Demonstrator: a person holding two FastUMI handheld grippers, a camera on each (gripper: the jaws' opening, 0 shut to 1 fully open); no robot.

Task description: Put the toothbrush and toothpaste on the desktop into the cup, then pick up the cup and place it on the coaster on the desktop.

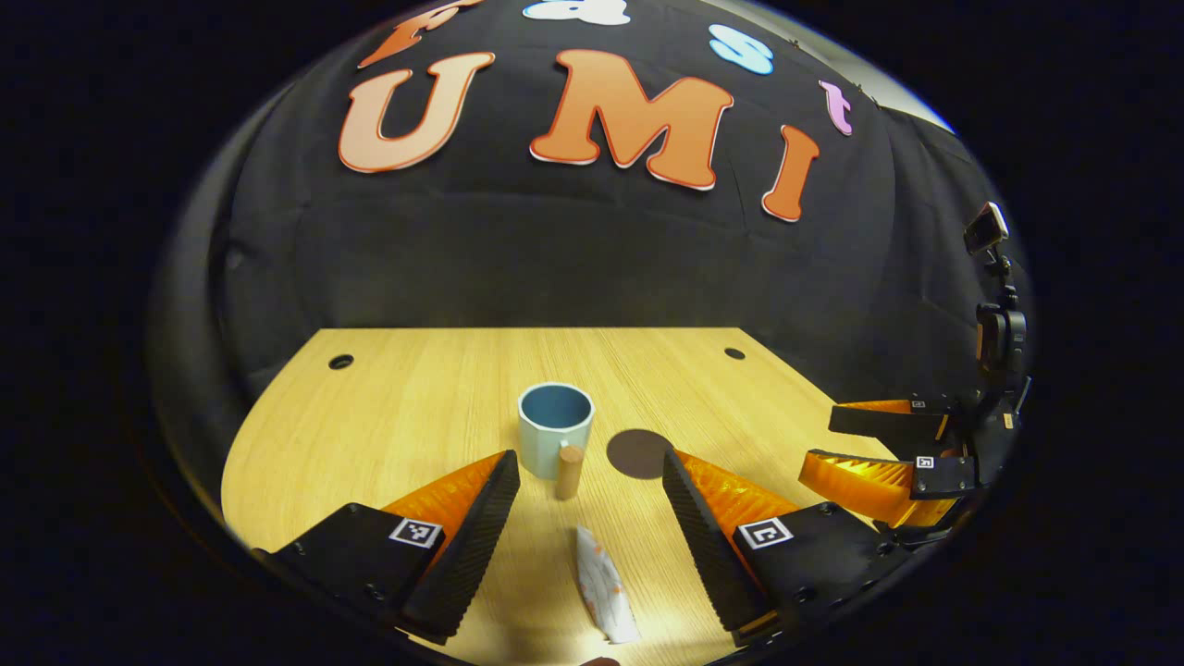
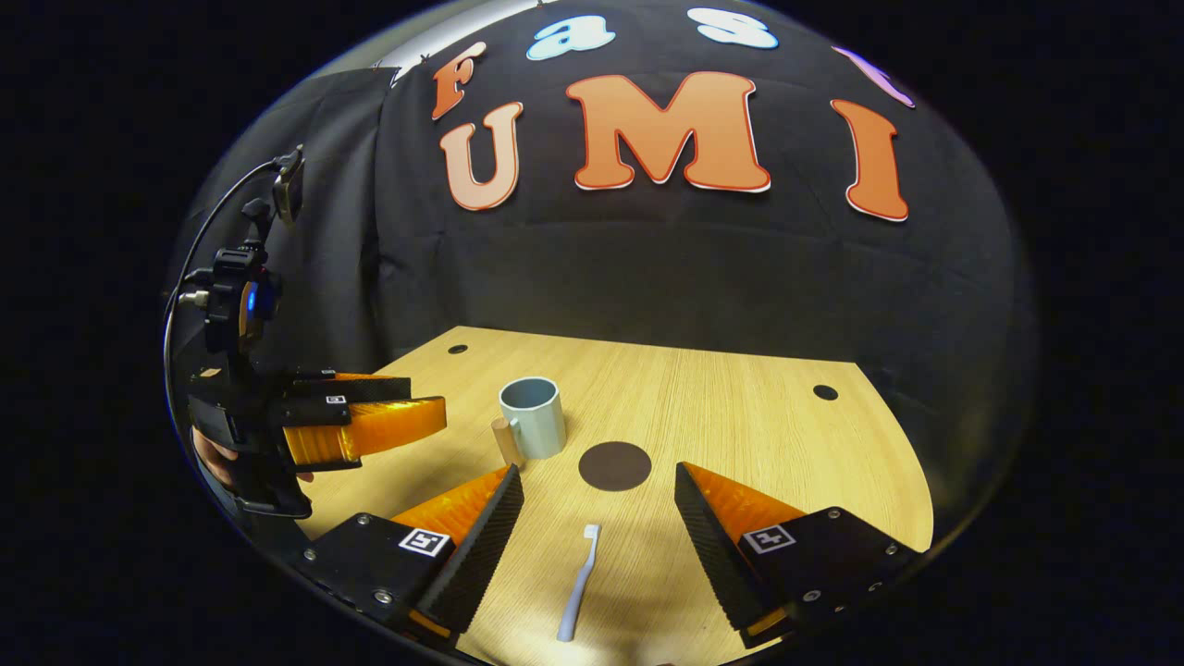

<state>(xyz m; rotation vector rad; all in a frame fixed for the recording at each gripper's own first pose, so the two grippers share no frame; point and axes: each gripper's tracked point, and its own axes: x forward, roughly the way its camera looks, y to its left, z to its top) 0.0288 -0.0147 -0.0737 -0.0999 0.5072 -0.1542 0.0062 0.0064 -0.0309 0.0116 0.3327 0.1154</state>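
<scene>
While nothing sits in the cup yet, task barely begun: all three steps left, judging by how things lie.

Wide wooden desktop (image 1: 416, 407) under warm light, curved far corners, a small round hole near each far corner. Black cloth wall behind the far edge, dim booth beyond.

Left gripper (image 1: 585, 504) low over the near edge, jaws spread wide, pinching nothing. Seen from the right gripper view, hanging off the left edge, held by a hand (image 2: 215, 458), jaws there stacked one above the other with a gap between. Right gripper (image 2: 599, 518) likewise over the near edge, jaws spread wide and empty. Seen from the left gripper view, out past the right edge, jaws apart.

Cup (image 1: 555, 427) upright about mid-desktop, pale outside, blue inside, empty as far as visible, with a wooden handle (image 1: 569, 471) on the near side. Coaster (image 1: 640, 453), dark and round, flat just beside the cup toward the right edge, bare.

Toothpaste (image 1: 606, 587), a pale tube, flat near the near edge, lying between the left gripper's fingers, untouched. Toothbrush (image 2: 579, 583), pale and slim, flat near the near edge, head toward the coaster, lying between the right gripper's fingers, untouched.

Likely next: one closing on each item, then the cup, then the coaster.
</scene>
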